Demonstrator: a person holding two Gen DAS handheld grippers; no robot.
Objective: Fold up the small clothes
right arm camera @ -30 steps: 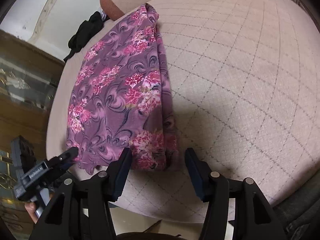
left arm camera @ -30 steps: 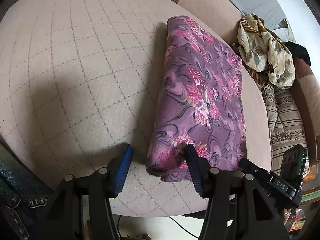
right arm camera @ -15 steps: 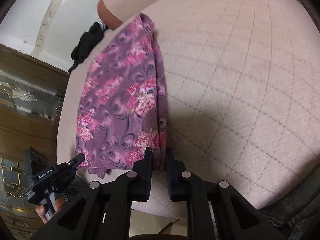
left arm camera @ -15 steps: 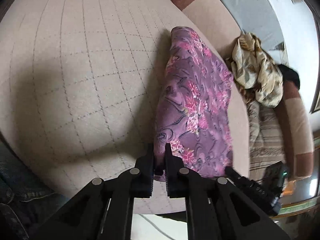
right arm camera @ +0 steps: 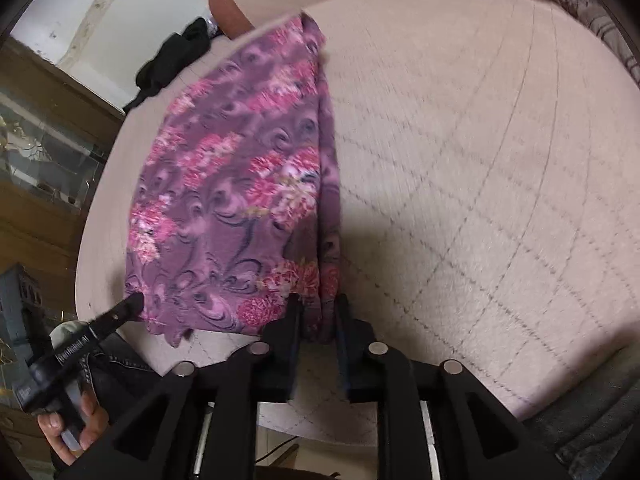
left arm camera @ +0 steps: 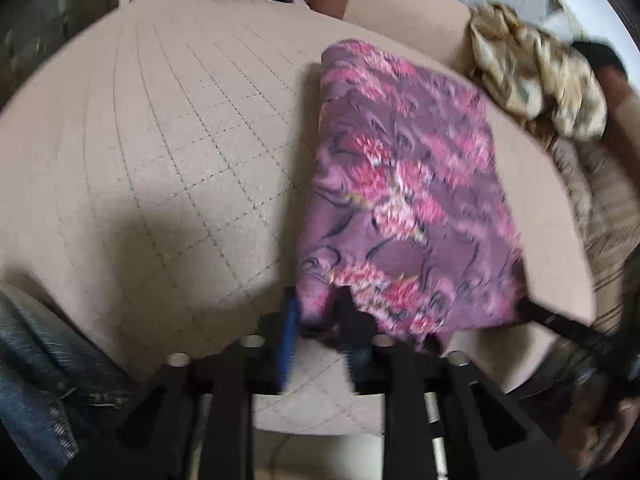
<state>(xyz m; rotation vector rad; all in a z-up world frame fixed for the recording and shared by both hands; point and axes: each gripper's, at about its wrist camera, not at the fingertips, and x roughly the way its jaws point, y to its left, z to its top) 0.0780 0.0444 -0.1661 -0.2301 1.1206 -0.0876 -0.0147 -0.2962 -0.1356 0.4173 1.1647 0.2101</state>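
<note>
I have both grippers, left [left arm camera: 318,312] and right [right arm camera: 318,316], pinching the purple floral cloth's [left arm camera: 400,200] near corners on the cushion [left arm camera: 160,140].

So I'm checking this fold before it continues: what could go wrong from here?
Each gripper, left gripper and right gripper, pinches only a thin bit of the purple floral garment's near hem, so a corner may slip free. That hem lies near the quilted cushion's front edge, so dropped fabric could slide off.

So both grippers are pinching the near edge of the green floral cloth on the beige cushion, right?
Not green: the cloth is purple with pink flowers, as the left wrist view shows. The left gripper and right gripper do pinch its near edge on the beige cushion.
</note>
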